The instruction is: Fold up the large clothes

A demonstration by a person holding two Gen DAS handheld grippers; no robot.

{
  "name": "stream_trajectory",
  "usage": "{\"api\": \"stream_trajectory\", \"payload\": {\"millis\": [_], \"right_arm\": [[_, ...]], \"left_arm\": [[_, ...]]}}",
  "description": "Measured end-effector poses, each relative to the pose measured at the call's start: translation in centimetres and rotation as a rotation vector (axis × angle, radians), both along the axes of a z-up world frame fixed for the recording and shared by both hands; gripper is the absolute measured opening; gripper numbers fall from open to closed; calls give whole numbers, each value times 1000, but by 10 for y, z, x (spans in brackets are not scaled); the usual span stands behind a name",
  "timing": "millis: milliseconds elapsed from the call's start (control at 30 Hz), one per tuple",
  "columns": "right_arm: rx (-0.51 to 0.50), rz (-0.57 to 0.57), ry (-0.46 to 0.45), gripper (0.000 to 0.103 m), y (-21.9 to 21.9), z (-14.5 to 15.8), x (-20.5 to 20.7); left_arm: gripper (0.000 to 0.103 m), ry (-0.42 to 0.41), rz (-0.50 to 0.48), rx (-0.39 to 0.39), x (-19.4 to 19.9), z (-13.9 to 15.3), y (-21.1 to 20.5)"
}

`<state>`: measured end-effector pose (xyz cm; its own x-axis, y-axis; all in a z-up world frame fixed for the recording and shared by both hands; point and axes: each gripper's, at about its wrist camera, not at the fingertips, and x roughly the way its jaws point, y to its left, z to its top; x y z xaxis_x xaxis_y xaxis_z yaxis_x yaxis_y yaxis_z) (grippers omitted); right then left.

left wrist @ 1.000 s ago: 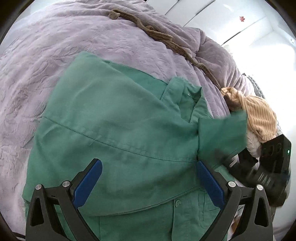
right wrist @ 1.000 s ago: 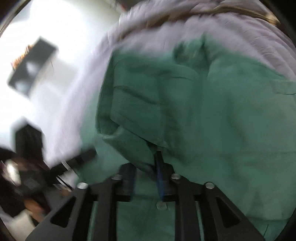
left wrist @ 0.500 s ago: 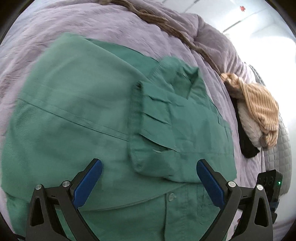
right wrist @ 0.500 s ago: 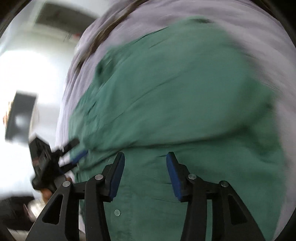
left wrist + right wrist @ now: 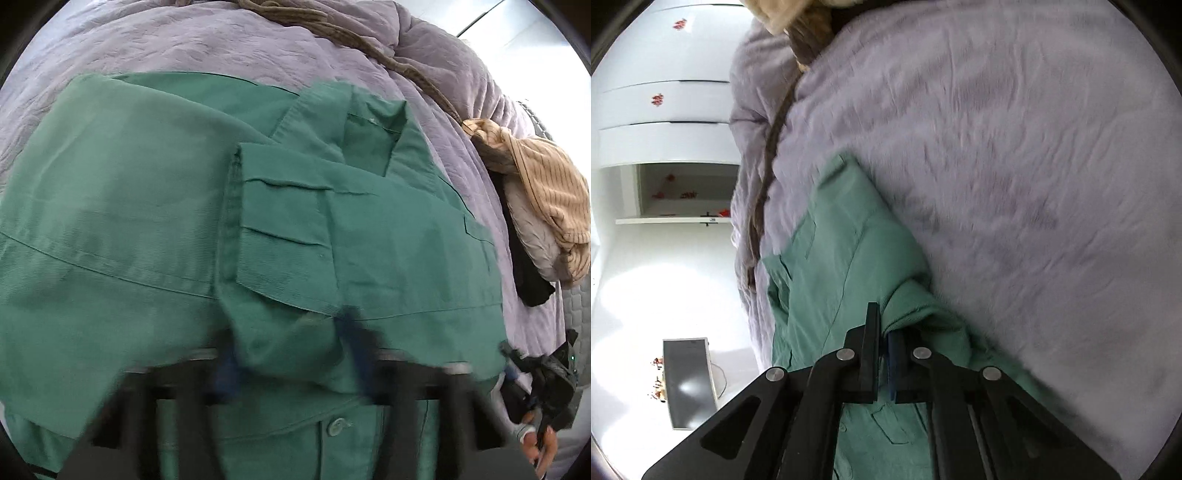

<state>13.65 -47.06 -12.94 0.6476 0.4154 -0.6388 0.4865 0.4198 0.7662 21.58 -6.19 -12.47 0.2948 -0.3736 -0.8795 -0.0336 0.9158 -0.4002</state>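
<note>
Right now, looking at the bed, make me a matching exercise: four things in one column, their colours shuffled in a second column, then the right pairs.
Things:
1. shirt
2. bedcover
3. striped garment
4. finger pads of the right gripper

Colours:
A. blue
B. tan
C. green
D. lilac

Pairs: 1-C, 2-D, 3-B, 4-A

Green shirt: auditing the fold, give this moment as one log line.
green shirt on purple blanket | left gripper closing on sleeve | right gripper shut on shirt
</note>
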Motion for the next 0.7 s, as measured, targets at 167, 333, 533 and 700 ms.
{"api": "stream_trajectory", "payload": {"millis": [167, 333, 533, 700], "right_arm": [[-71, -7, 113, 3, -16, -20, -25], [-80, 129, 31, 8, -12, 5, -31], [-256, 244, -55, 67, -20, 53, 25], [-211, 249, 36, 65, -37, 12, 97]], "left_arm": [[30, -6, 12, 2, -1, -2, 4], [30, -23, -11, 50, -2, 0, -2], [30, -28, -33, 87, -1, 1, -5], [30, -33, -8, 106, -3, 1, -7]]}}
